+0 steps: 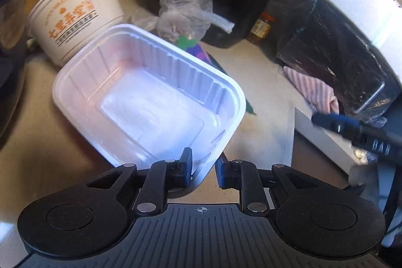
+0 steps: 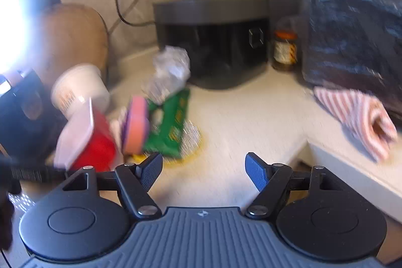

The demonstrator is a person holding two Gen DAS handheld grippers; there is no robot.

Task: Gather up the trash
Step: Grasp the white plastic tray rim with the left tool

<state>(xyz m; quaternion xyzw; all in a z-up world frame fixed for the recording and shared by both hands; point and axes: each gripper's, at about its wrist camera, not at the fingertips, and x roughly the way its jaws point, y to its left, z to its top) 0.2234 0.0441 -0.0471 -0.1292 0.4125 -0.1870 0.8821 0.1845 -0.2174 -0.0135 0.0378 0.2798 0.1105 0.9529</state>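
Observation:
A white rectangular plastic food container (image 1: 150,97) lies tilted and open toward me, and it looks empty. My left gripper (image 1: 204,155) is shut on its near corner wall, one finger inside and one outside. My right gripper (image 2: 204,157) is open over the pale counter (image 2: 238,117) with nothing between its fingers. One of its blue-padded fingers (image 1: 326,121) shows at the right of the left wrist view. More trash sits behind: a white paper bowl (image 1: 75,14) with orange print, a crumpled clear plastic bag (image 1: 186,11) and a green wrapper (image 2: 170,127).
A black appliance (image 2: 213,42) and a jar (image 2: 285,49) stand at the back wall. A bin with a black liner (image 1: 331,54) and a striped cloth (image 2: 359,117) are to the right, above a step in the counter. A blurred red and white box (image 2: 83,140) and a pink disc (image 2: 137,124) sit left.

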